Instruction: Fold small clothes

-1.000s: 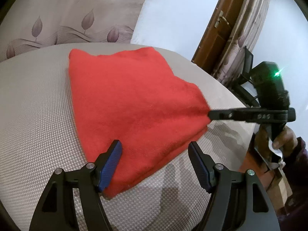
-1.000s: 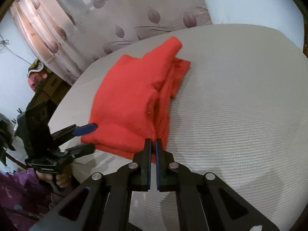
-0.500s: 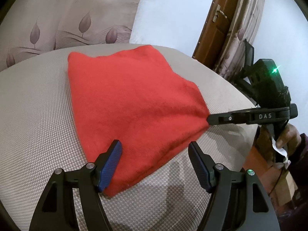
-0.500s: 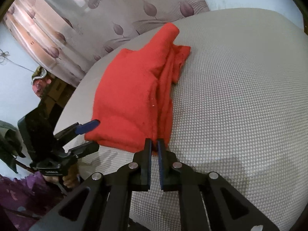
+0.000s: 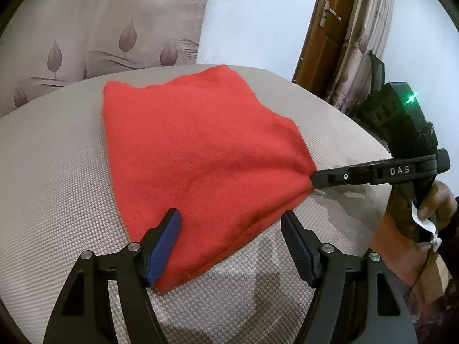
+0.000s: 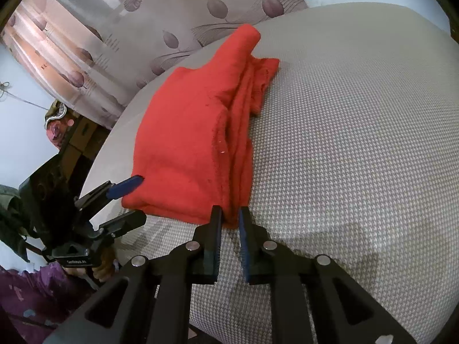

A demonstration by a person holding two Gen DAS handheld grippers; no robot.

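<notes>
1. We see the red garment (image 5: 198, 154) lying folded in several layers on the woven grey desk (image 5: 51, 189), nearer the curtain side than the front edge.

2. Our right claw (image 6: 230, 218) sits at the garment's near corner. Over the last second its fingers have parted a little: the gap that was nearly shut is now a narrow slot, with the stacked edges of the garment between them. We cannot tell whether the pads (image 6: 215, 215) still press the cloth.

3. We judge this as the start of a release, meaning the fold just laid down is being let go.

4. Our left claw (image 5: 231, 246) has not changed: it stays wide open, its fingers straddling the garment's other near corner, holding nothing.

5. The garment itself has barely shifted against the desk, so the fold seems to hold.

6. The layers along the right claw's side look uneven, and the far end is bunched. Another tidy or fold may be needed.
</notes>
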